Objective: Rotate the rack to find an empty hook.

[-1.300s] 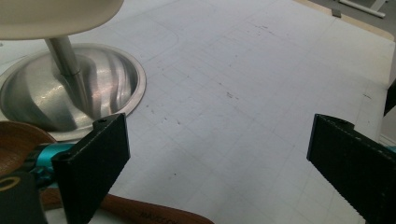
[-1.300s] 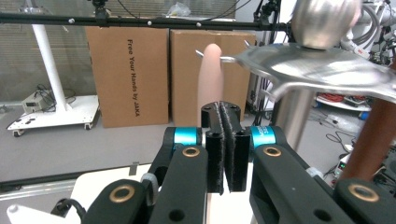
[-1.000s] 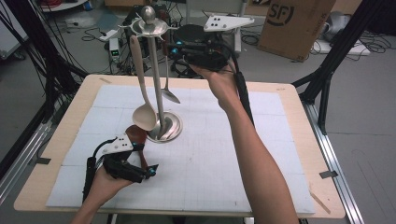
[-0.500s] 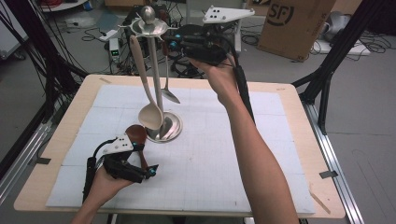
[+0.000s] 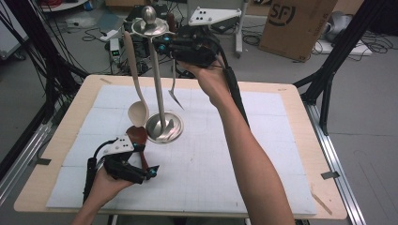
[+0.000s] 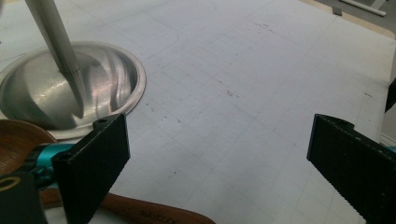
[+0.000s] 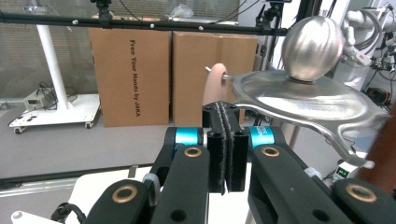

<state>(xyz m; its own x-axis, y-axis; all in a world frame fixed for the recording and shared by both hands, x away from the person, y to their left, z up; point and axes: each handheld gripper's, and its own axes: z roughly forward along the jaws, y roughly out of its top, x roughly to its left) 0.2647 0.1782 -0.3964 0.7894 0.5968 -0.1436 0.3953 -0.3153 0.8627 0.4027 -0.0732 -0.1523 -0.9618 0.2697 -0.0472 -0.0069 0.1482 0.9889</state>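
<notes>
A metal utensil stand [image 5: 163, 127] rises from the white mat [image 5: 244, 140], topped by a disc and ball [image 7: 312, 46]. A beige spoon [image 5: 137, 111] hangs on its left, and a metal fork [image 5: 174, 91] hangs to its right. My right gripper [image 5: 162, 44] is high beside the stand's top, above the fork, whose upper end it hides. Its jaws [image 7: 226, 140] are shut with nothing visible between the pads. My left gripper [image 5: 145, 160] rests low at the front left, open [image 6: 219, 158]. A dark wooden spoon [image 5: 136, 135] lies by its left jaw, handle [image 6: 154, 215] on the mat.
A cardboard box [image 5: 300, 23] and loose cables [image 5: 70, 21] sit on the floor beyond the table. Black frame legs [image 5: 328, 84] stand at the right. A brown handle [image 7: 384, 149] shows at the edge of the right gripper view, close to the stand's disc.
My right gripper has shifted up and to the left, closer to the top of the stand. The left gripper and the wooden spoon have stayed put.
</notes>
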